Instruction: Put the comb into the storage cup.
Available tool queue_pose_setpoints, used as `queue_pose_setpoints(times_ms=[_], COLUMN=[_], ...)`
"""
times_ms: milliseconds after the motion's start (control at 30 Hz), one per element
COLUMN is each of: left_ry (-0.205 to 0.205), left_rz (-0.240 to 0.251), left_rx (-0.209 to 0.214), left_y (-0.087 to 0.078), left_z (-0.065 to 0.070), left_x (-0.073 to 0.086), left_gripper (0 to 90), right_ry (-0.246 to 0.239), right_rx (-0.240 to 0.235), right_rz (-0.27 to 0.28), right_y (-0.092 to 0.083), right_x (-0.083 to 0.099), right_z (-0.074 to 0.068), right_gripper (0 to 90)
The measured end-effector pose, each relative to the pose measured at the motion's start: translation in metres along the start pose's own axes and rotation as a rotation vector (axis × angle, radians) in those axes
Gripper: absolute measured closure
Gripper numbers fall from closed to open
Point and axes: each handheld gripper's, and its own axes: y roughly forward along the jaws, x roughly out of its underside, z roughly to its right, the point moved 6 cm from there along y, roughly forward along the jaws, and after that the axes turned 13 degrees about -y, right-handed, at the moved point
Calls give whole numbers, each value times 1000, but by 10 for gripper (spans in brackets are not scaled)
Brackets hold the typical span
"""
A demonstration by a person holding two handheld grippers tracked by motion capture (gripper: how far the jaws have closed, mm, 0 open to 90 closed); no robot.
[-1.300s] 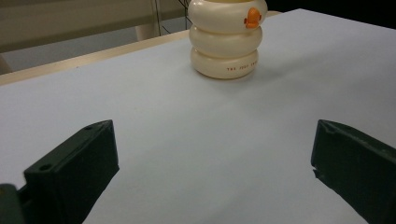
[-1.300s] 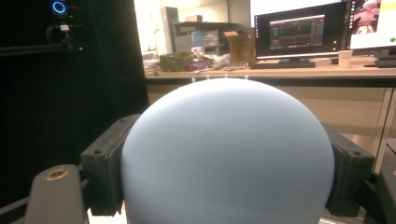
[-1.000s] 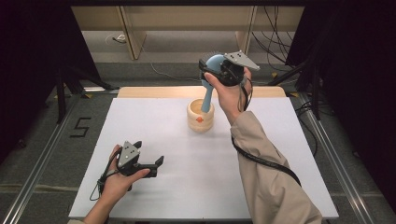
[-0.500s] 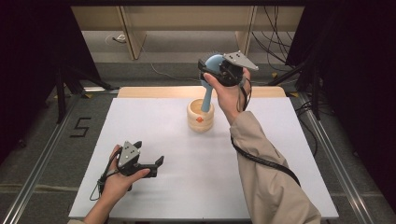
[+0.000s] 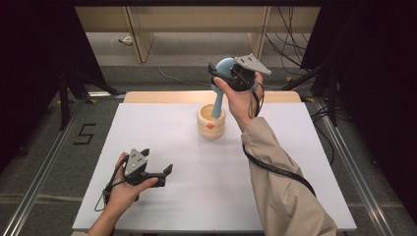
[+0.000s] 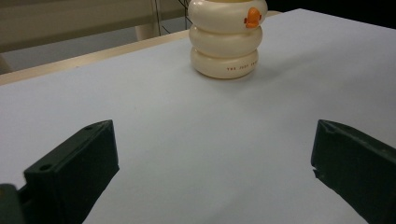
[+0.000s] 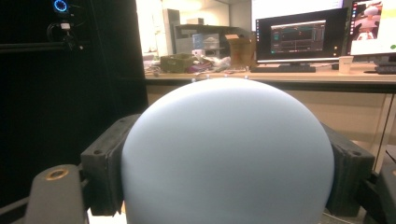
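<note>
We hold a blue brush by its round head, its handle down in the cream holder

Our right gripper [image 5: 223,73] is raised above the far middle of the white table [image 5: 295,162], its jaws clamped on either side of the brush [image 5: 222,78], whose pale blue dome shows in the right gripper view; the handle slants down into the ringed cream holder [image 5: 211,123] with an orange mark on its side. Our left gripper [image 5: 164,172] rests low on the near left of the table, well apart from the holder, jaws wide with nothing between them
</note>
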Motion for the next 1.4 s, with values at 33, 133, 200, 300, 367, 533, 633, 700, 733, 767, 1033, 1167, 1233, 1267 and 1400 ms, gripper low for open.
queue_pose_setpoints(times_ms=[33,133,200,300,367,533,633,700,733,767,1033,1167,1233,1267,1400], left_ry=[0,0,0,0,0,0,-1,-2,-2,-2,-3,-3,-3,-3,-4], left_rz=[-1,-1,-1,-1,0,-1,-1,-1,-1,-1,-2,-1,-1,-1,-1], left_rx=[1,1,1,1,0,0,0,0,0,0,-1,1,1,0,0], left_y=[0,0,0,0,0,0,0,0,0,0,0,0,0,0,0], left_z=[0,0,0,0,0,0,0,-1,-1,-1,-1,0,0,-1,-1], left_x=[0,0,0,0,0,0,0,0,0,0,0,0,0,0,0], left_gripper=[2,3,2,2,2,3,2,3,3,2,2,3,3,3,2], right_ry=[-1,2,2,2,-1,-5,-5,-4,-3,-3,-4,-7,-7,-10,-10], right_rx=[0,-1,-1,-1,-2,-3,-2,-1,-3,-3,-7,-9,-11,-11,-12], right_rz=[0,0,-1,-1,-5,-5,-4,-4,-6,-6,-2,-1,-2,-2,-3], right_y=[0,1,2,3,3,4,5,5,5,5,7,8,8,8,9], right_x=[0,1,1,2,3,4,5,5,5,6,7,8,8,9,10], right_z=[0,0,-1,-1,-2,-3,-2,-3,-3,-3,-4,-5,-6,-6,-8], right_gripper=[204,203,203,203,203,203,203,203,203,203,203,203,203,203,203])
